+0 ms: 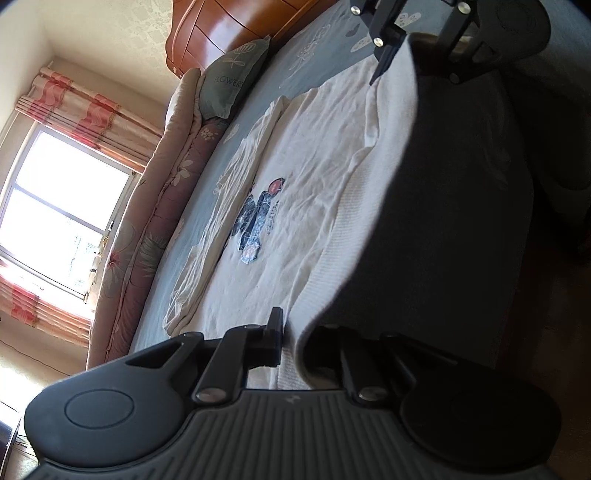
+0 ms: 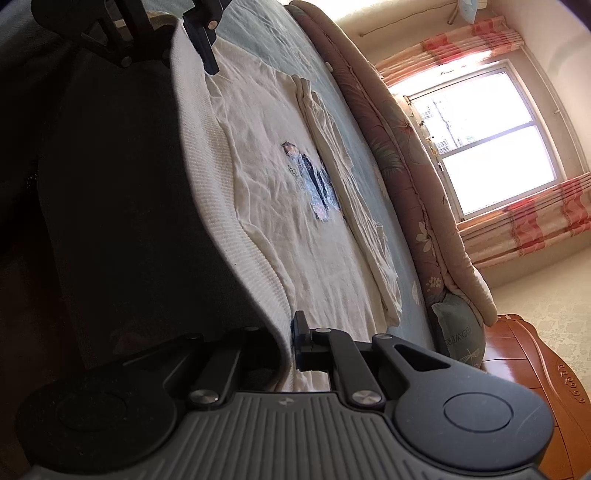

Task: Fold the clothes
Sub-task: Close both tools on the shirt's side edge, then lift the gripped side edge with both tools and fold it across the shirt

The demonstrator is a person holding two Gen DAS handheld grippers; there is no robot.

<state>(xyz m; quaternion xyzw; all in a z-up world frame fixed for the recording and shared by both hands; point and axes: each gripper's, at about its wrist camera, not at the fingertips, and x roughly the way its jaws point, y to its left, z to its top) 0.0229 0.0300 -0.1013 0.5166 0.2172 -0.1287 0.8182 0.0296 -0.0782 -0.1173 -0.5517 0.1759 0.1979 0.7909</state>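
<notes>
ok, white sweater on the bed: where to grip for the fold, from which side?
Grip the ribbed hem at its two ends, coming from the bed's near edge. The hem hangs there, and both the left hand-held gripper and the right hand-held gripper already pinch it.

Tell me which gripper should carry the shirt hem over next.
Neither alone, probably: the left gripper and right gripper each clamp one end of the lifted hem, so both should move together.

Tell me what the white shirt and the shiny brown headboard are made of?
The white shirt looks like thin, soft cotton: matte and full of fine wrinkles, with a ribbed knit hem. The headboard looks like varnished wood: orange-brown, glossy, with carved panels. Both are guesses from looks alone.
</notes>
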